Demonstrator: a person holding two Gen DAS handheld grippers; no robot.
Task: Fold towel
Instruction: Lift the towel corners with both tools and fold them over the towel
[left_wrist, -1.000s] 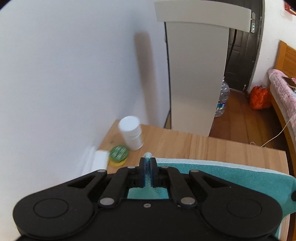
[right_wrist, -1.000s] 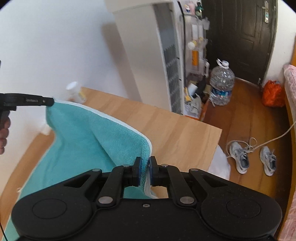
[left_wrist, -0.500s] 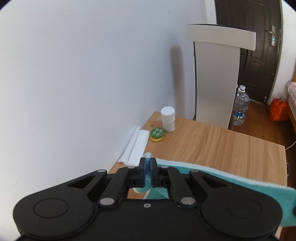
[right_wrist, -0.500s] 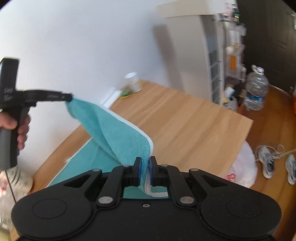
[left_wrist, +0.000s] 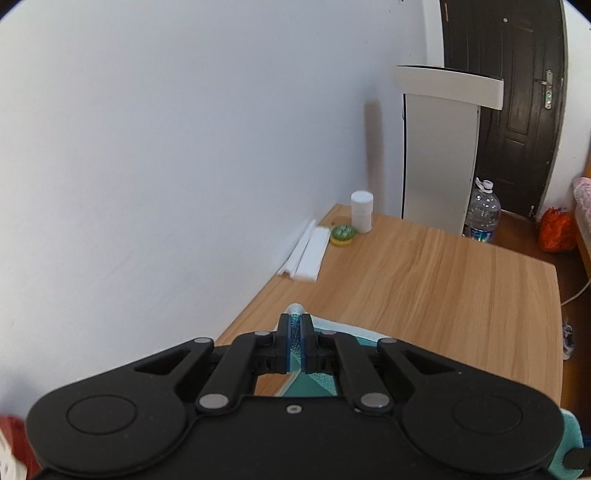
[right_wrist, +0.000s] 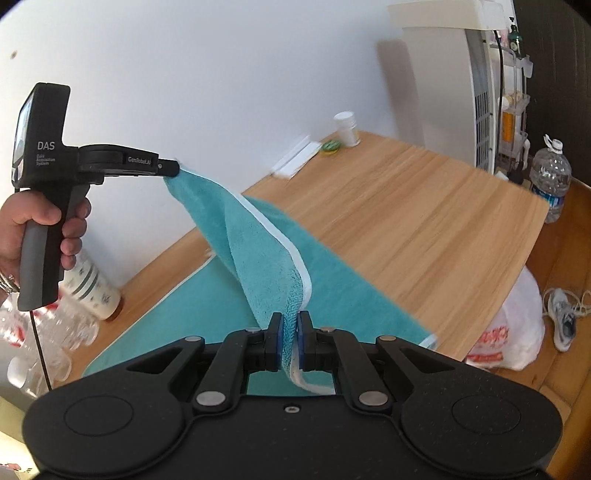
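Note:
A teal towel (right_wrist: 258, 236) with a white hem is lifted by its far edge above the wooden table (right_wrist: 424, 214); its lower part still lies flat on the wood. My left gripper (left_wrist: 294, 320) is shut on one corner of the towel (left_wrist: 317, 382), whose tip pokes out between the blue pads. In the right wrist view the same left gripper (right_wrist: 176, 169) is held by a hand and stands high at the left. My right gripper (right_wrist: 290, 322) is shut on the other corner, and the raised edge hangs stretched between the two.
A white jar (left_wrist: 362, 211), a green-and-yellow round thing (left_wrist: 342, 235) and white strips (left_wrist: 307, 254) sit at the table's far corner by the wall. A patterned cup (right_wrist: 92, 284) and clear bottles stand at the left. A white appliance (left_wrist: 439, 158), water bottle (right_wrist: 550, 177), bag and shoes are beyond the table.
Both grippers have risen and drawn back toward the near side, carrying the towel's far edge up and over. More bare table shows beyond the towel.

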